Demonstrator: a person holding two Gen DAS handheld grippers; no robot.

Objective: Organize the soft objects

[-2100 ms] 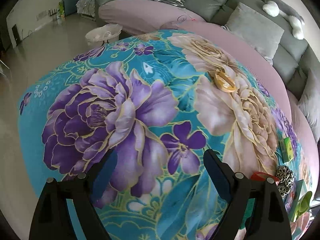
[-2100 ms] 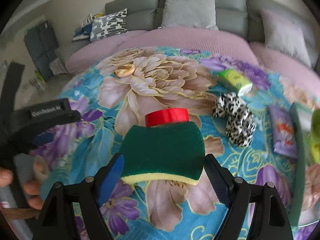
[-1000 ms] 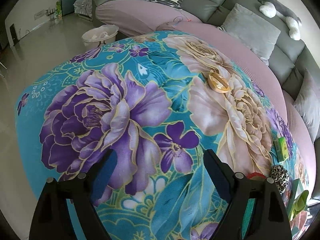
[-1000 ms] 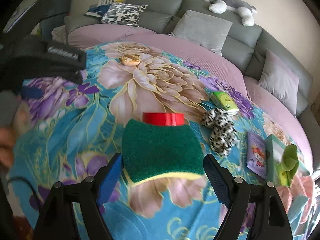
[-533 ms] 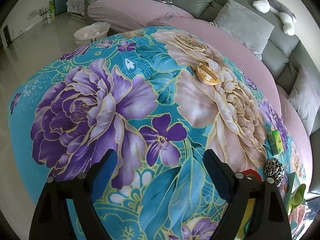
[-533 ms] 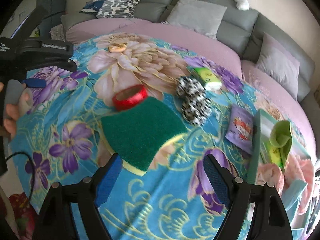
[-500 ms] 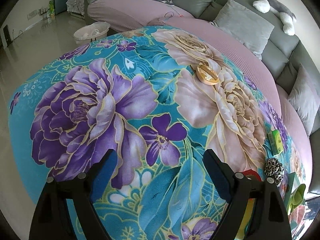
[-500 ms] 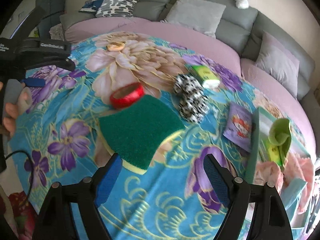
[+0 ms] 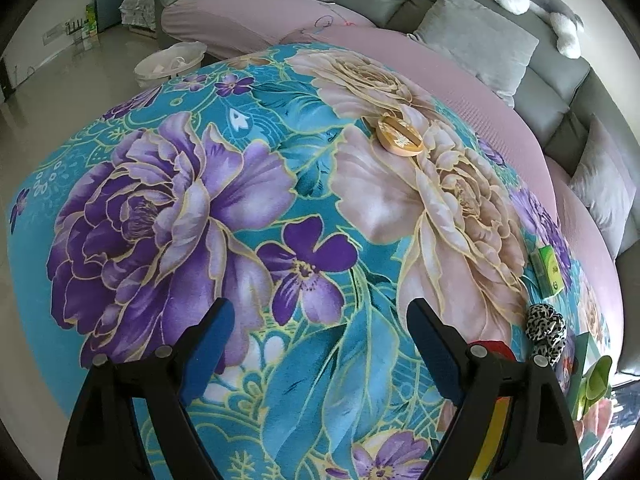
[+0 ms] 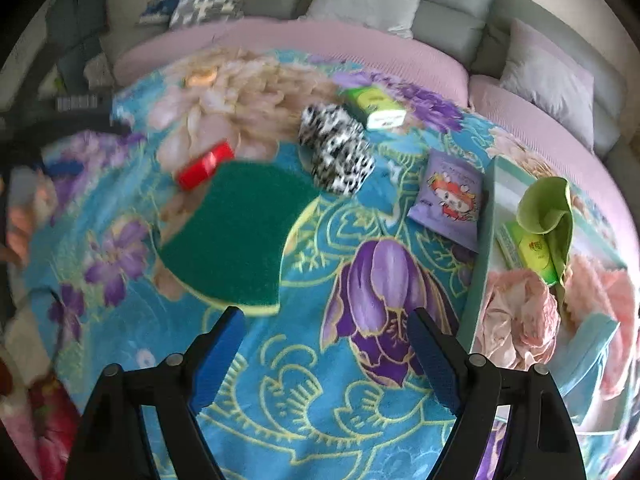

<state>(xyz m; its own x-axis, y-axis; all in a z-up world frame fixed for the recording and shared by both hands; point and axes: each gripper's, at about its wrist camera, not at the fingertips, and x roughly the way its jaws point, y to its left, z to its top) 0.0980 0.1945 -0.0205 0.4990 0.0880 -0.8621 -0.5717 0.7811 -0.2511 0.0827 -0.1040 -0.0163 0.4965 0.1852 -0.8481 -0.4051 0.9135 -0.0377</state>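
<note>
A green sponge with a yellow underside (image 10: 236, 236) lies flat on the flowered cloth, up and to the left of my right gripper (image 10: 320, 344), which is open and holds nothing. A leopard-print scrunchie (image 10: 336, 152) sits just beyond the sponge, and pink cloth (image 10: 516, 320) and a green cloth (image 10: 544, 208) lie in a teal box (image 10: 480, 264) at the right. My left gripper (image 9: 320, 340) is open over bare cloth. In its view the scrunchie (image 9: 544, 328) is far right.
A red tape roll (image 10: 204, 166) touches the sponge's far edge. A green tissue pack (image 10: 376, 108) and a purple snack packet (image 10: 448, 200) lie near the box. An orange round tin (image 9: 400, 138) sits mid-table. A grey sofa with cushions (image 9: 476, 40) curves behind.
The right gripper has swung right: the sponge, earlier between its fingers in view, now lies off to the left, and the teal box has come closer. The left view is nearly unchanged.
</note>
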